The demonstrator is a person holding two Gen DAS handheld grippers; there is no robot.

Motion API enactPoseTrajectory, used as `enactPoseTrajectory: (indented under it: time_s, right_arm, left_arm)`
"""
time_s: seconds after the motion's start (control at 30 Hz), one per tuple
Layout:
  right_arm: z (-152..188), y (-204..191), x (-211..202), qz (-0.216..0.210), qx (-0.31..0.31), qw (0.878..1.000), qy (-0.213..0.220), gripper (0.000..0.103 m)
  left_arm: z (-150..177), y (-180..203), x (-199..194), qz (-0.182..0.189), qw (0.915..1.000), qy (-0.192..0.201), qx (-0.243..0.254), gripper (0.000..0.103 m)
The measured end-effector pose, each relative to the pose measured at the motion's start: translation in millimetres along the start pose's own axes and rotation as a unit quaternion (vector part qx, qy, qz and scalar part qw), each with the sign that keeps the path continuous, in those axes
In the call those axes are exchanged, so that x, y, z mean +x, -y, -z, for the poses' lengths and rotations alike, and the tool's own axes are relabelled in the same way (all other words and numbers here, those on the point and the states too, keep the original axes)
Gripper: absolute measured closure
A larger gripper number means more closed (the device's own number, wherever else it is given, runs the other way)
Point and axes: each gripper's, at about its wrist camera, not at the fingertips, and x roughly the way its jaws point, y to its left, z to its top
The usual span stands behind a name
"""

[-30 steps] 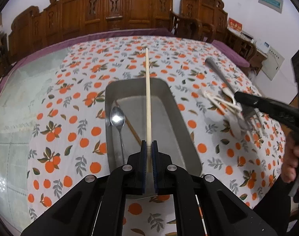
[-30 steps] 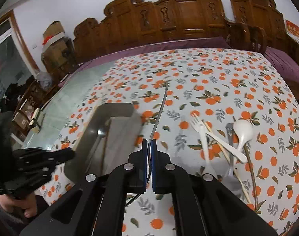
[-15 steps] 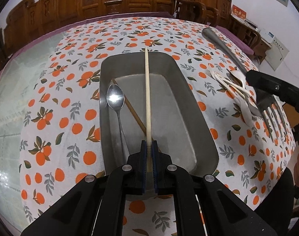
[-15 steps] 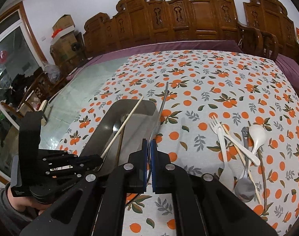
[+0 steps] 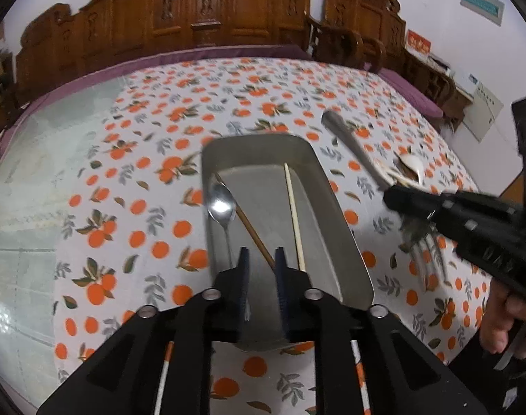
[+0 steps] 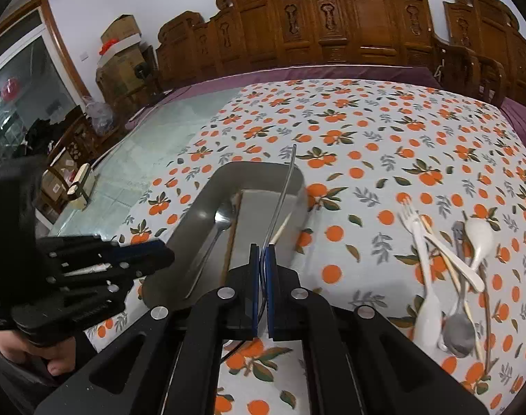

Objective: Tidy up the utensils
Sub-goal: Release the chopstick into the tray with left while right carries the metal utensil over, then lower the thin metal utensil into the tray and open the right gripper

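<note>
Down in the metal tray [image 5: 335,207], toward the near edge of the bench [image 5: 142,159], lie a steel spoon [image 5: 222,207], a dark wooden chopstick [image 5: 249,224] slanting across the tray floor, and a pale chopstick [image 5: 293,214] lying lengthwise along the tray's right side. The left tool [image 5: 262,259] hangs just above the tray's near end with its jaws spread and nothing between them; the dark chopstick's near end shows in the gap below, and the pale one runs just to the right of the right-hand finger. The right tool [image 6: 262,259] has its jaws nearly together on the stem of a metal fork [image 5: 358,152], which it holds over the cloth just right of the tray, handle pointing toward the far edge and tines [image 5: 429,256] toward the near one. From its own camera the fork's handle [image 6: 283,186] runs out over the tray's right rim. Farther right on the orange-print tablecloth [image 6: 366,121] sits a loose heap: a white plastic fork [image 6: 418,238], a white spoon [image 6: 479,235], a grey metal spoon [image 6: 458,332] and thin chopsticks, overlapping one another, well apart from the tray. Signs on the far wall, one green [image 5: 482,4] and one red [image 5: 418,40], are too blurred to read. Carved wooden chairs [image 6: 332,24] line the far edge.
</note>
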Motion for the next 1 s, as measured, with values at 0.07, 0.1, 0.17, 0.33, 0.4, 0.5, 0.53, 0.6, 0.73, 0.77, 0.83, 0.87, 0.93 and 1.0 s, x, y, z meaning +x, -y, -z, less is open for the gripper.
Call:
enactPoseTrajectory:
  time_s: [0.07,0.1,0.17,0.33,0.4,0.5,0.53,0.6,0.73,0.77,0.83,0.87,0.93,1.0]
  right_arm:
    - [-3,-5,7,-0.003,-0.005,1.0,-0.003,0.099]
    - [-3,-8,10,-0.004,-0.007,1.0,-0.004,0.099]
    - [-5,-14,19,-0.007,-0.014,1.0,-0.009,0.099]
    - [-7,-26,40,-0.008,-0.029,0.999,-0.021,0.099]
    - [-6,-27,48,-0.008,-0.03,0.999,-0.026,0.099]
    - [-5,-28,60,-0.008,-0.032,0.999,-0.033,0.099]
    - [-4,-29,63,-0.008,-0.033,0.999,-0.035,0.099]
    - [-3,-29,69,-0.006,-0.033,0.999,-0.039,0.099]
    - [0,-31,79,-0.006,-0.033,0.998,-0.047,0.098]
    - [1,-32,80,-0.005,-0.035,0.998,-0.049,0.098]
    - [3,-32,84,-0.006,-0.035,0.998,-0.053,0.098]
    - [3,-32,85,-0.006,-0.034,0.998,-0.055,0.098]
    - [4,-32,87,-0.007,-0.035,0.998,-0.058,0.098]
    - [6,-33,89,-0.008,-0.035,0.998,-0.06,0.095]
  left_arm:
    - [-3,-6,-5,-0.003,0.9999,0.01,-0.007,0.083]
    - [-4,-9,-9,-0.005,0.9998,0.016,-0.011,0.082]
    - [-7,-16,-14,-0.008,0.9995,0.025,-0.019,0.076]
    - [-12,-33,-22,-0.021,0.9983,0.039,-0.038,0.07]
    - [-12,-38,-23,-0.025,0.9979,0.041,-0.043,0.07]
    - [-13,-44,-25,-0.032,0.9973,0.044,-0.048,0.06]
    - [-14,-45,-26,-0.034,0.9972,0.045,-0.048,0.058]
    - [-14,-47,-28,-0.038,0.997,0.047,-0.049,0.058]
    - [-14,-52,-31,-0.043,0.9963,0.052,-0.053,0.057]
    - [-15,-54,-31,-0.044,0.9962,0.052,-0.055,0.057]
    - [-15,-56,-32,-0.044,0.9959,0.053,-0.058,0.057]
    - [-15,-57,-32,-0.045,0.9958,0.054,-0.059,0.057]
    - [-15,-58,-32,-0.044,0.9958,0.054,-0.059,0.057]
    - [-16,-57,-32,-0.043,0.9959,0.053,-0.059,0.057]
